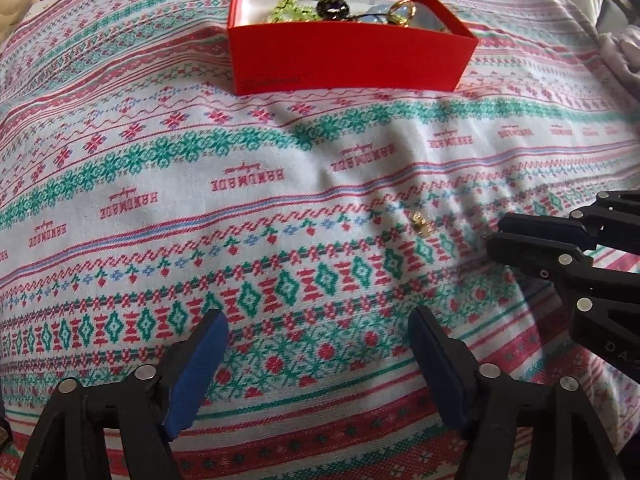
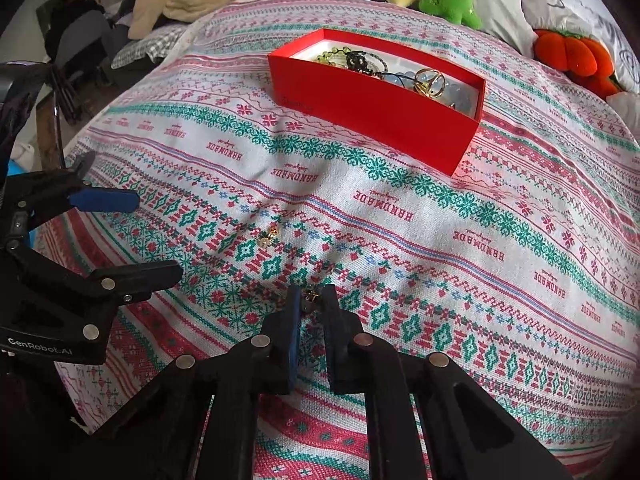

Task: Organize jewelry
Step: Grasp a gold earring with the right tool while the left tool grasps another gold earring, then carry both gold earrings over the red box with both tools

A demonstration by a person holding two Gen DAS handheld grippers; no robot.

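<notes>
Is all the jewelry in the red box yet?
Not quite. Beads and gold rings already lie in the red box. The right gripper is pinching a small gold piece. One gold earring lies on the blanket, and the left gripper is open.

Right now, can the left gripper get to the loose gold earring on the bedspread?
Probably yes. The left gripper is open, and the gold earring lies alone on the bedspread ahead, nothing between. The right gripper, closed on another small piece, sits close beside.

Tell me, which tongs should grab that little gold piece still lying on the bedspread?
Left, probably. The left tongs are open and empty with the gold earring ahead, while the right tongs are shut on another small gold piece.
</notes>
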